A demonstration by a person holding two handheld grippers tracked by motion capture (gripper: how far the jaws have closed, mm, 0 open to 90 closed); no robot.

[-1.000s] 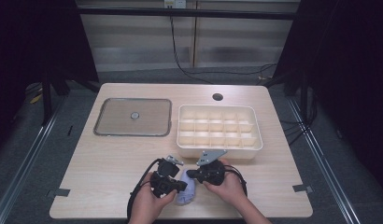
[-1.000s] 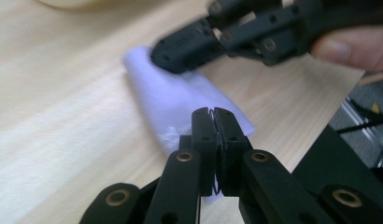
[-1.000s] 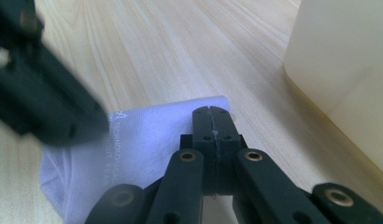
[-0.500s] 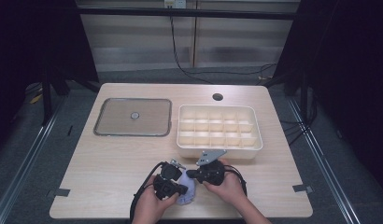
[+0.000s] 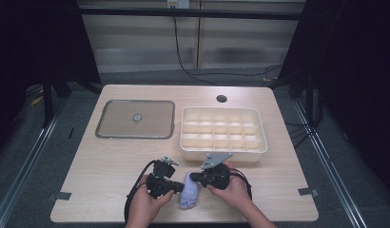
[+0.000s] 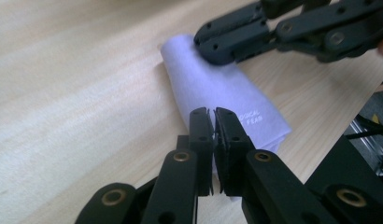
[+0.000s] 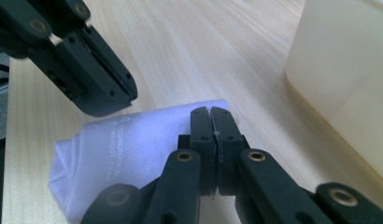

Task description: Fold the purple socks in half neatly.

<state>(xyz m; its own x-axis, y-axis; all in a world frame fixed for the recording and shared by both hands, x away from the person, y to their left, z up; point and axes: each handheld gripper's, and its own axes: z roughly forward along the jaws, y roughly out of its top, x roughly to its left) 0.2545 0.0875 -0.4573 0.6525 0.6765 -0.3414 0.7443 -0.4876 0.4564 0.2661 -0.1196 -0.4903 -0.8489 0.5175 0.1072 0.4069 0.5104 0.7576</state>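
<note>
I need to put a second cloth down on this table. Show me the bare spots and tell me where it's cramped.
Bare wood lies between the flat lid and the table's near edge, left of the left gripper. More lies right of the right gripper, below the divided tray. It is crowded at the front centre, where both grippers meet the folded cloth close under the tray.

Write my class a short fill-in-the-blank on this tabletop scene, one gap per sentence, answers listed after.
1. The folded cloth lies between the two ____.
2. The divided box stands to the ____ of the flat lid.
3. The left gripper has its jaws ____.
4. The compartments of the divided box are all ____.

Answers: grippers; right; shut; empty
</note>
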